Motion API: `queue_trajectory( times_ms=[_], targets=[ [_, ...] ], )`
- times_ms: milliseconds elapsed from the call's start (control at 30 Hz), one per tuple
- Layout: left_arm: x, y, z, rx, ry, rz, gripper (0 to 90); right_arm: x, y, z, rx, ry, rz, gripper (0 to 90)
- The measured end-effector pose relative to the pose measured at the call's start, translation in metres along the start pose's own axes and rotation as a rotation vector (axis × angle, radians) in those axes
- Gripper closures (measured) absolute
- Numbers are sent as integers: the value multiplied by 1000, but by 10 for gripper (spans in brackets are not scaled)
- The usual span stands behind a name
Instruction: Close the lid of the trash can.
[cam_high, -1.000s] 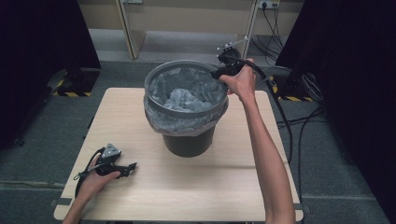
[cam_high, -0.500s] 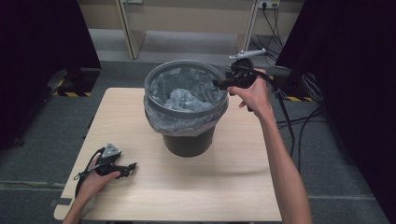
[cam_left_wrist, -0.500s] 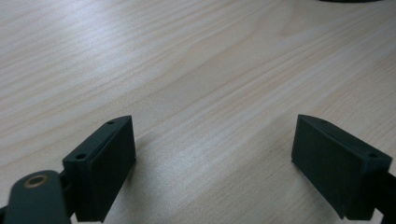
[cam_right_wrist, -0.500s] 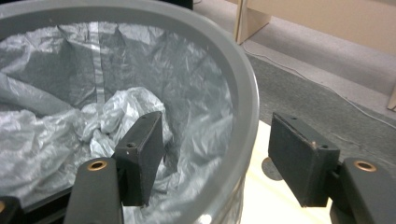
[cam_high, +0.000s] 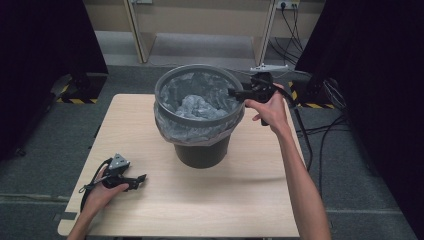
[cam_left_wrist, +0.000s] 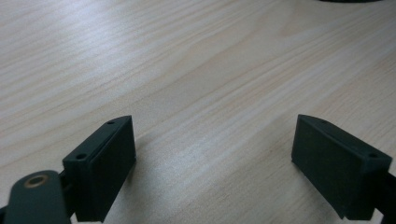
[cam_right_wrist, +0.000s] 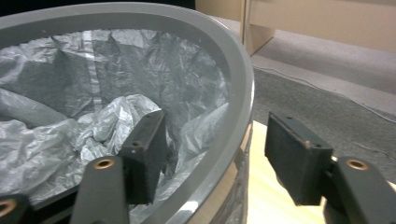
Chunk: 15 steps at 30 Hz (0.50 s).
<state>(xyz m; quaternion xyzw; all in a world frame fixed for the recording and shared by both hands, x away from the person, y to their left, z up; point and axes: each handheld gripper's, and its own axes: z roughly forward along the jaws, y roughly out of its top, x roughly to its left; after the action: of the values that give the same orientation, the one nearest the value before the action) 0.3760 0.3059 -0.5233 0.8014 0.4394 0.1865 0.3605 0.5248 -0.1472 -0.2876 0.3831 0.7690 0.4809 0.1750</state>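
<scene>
Two tongs are at work around the bin (cam_high: 200, 125), which stands in the middle of the worktop (cam_high: 250, 200). The right tongs (cam_right_wrist: 212, 154) sit over the bin's rim (cam_right_wrist: 233, 93), jaws apart after just closing a little. The left tongs (cam_left_wrist: 212, 168) rest on the worktop near the bin, wide apart with nothing between.

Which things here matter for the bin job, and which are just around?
In the job:
- bin
- grey ring on its rim
- liner bag
- right gripper, jaws open astride the ring

Just about:
- left gripper, open over bare table
- floor cables
</scene>
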Motion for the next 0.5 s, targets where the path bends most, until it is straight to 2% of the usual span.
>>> queue_trajectory(
  times_ms=[133, 200, 300, 367, 433, 500],
  targets=[
    [0, 0, 0, 1, -2, 2, 127, -1, 1, -3, -7, -10, -10, 313],
    [0, 0, 0, 0, 0, 3, 128, -2, 2, -6, -38, -7, 2, 287],
    [-1, 1, 0, -5, 9, 6, 148, -3, 4, -15, -93, 26, 31, 260],
    [-3, 4, -1, 3, 11, 23, 148, -3, 5, -21, -97, 32, 31, 239],
    [-4, 8, -5, -24, -1, 5, 149, -4, 4, -28, -104, 24, 28, 217],
    [-4, 15, -11, -61, 4, -14, 148, -6, 2, -34, -119, 25, 38, 212]
  ],
)
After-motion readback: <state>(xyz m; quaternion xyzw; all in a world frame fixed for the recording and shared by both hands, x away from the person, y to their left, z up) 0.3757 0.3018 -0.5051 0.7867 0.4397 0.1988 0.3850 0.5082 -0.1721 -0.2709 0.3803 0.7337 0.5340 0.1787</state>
